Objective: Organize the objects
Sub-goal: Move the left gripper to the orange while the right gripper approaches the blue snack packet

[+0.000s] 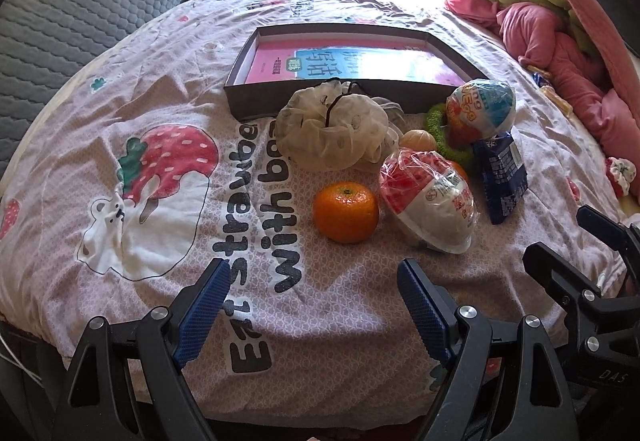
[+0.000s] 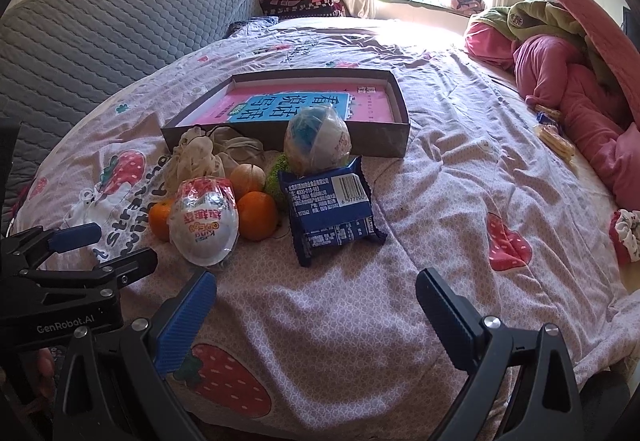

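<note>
The shallow box [image 1: 256, 97] holds one pink book [image 1: 340, 65] (lying flat); both claws, left [image 1: 312, 305] and right [image 2: 316, 313], gape empty.

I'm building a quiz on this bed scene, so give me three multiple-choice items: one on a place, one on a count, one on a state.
1. Where does the pink book lie?
A. inside the shallow box
B. on the grey headboard
C. under the blue packet

2. How many wrapped toy eggs show?
A. one
B. two
C. four

3. How does the left gripper stand?
A. shut on an orange
B. shut on the packet
C. open, holding nothing

Answers: 1 A, the shallow box has walls framing the book. 2 B, the red-topped egg and the blue-topped egg. 3 C, its blue pads stand wide apart over bare quilt.
</note>
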